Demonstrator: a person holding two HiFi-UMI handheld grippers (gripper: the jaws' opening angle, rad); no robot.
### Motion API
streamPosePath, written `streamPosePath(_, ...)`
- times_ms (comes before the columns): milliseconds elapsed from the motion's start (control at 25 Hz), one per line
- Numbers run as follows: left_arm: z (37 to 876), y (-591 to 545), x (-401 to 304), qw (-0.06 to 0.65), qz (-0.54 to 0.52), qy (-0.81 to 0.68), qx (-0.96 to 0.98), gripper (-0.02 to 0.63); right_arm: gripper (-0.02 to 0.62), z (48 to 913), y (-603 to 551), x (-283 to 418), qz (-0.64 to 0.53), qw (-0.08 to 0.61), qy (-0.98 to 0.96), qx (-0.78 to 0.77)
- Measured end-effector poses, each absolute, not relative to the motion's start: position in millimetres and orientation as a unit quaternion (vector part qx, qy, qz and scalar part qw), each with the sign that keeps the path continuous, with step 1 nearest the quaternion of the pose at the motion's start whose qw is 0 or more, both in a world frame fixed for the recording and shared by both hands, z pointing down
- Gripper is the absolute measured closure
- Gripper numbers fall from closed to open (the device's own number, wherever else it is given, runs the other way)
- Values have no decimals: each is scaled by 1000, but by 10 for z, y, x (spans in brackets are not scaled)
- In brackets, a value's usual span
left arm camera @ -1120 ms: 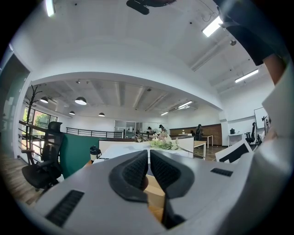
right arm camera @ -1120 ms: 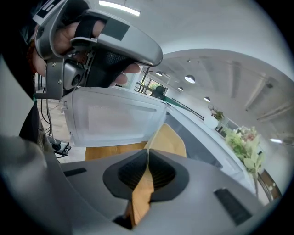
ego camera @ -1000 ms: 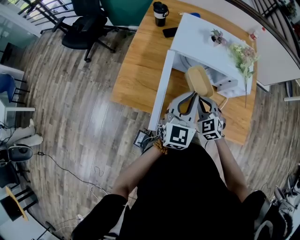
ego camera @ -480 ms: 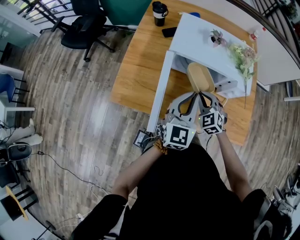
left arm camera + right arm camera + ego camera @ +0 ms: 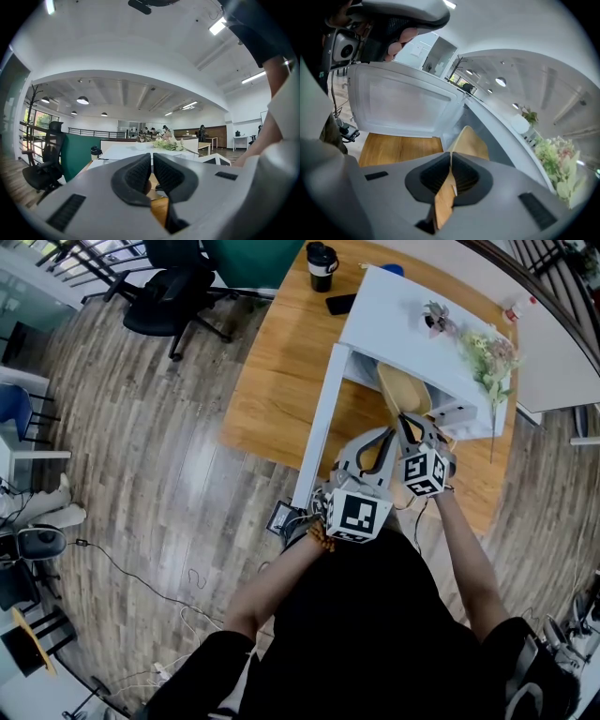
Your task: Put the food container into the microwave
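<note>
The food container [image 5: 405, 392] is a flat, oval piece with a smooth tan, wood-like top and rounded ends. In the right gripper view [image 5: 471, 140] it shows edge-on as a thin, pale wooden slab with a light underside. It is off the tabletop [image 5: 281, 381], tilted in the air over the right half near the front edge. Its far end is at the mouth of the white microwave [image 5: 412, 324], which stands toward the tabletop's back right corner. The microwave's door [image 5: 403, 103] is swung wide open to the left.

The right gripper [image 5: 451, 161] is clamped on the container's near end. The slab runs straight up between the two dark ribbed pads [image 5: 464, 180], which press on its two faces, and most of its length sticks out past the fingertips toward the cavity. From the head view this gripper [image 5: 410, 426] points at the opening.

The left gripper [image 5: 152, 161] holds nothing. Its pads [image 5: 138, 173] are drawn together with only a thin slit between them. In the head view it [image 5: 380, 442] sits just left of the right gripper, near the front edge, apart from the container.
</note>
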State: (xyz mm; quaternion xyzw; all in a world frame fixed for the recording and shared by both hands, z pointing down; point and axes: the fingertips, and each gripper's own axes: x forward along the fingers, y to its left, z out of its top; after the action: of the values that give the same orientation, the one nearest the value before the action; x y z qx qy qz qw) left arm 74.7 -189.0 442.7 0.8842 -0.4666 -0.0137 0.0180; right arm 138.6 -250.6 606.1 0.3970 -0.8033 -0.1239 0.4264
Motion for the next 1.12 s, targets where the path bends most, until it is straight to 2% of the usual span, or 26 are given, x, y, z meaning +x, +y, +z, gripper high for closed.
streamPosePath(1120, 4540, -1984, 757, 33, -4, -474, 880, 573, 572, 6371, -3140, 1365, -148, 459, -782, 394)
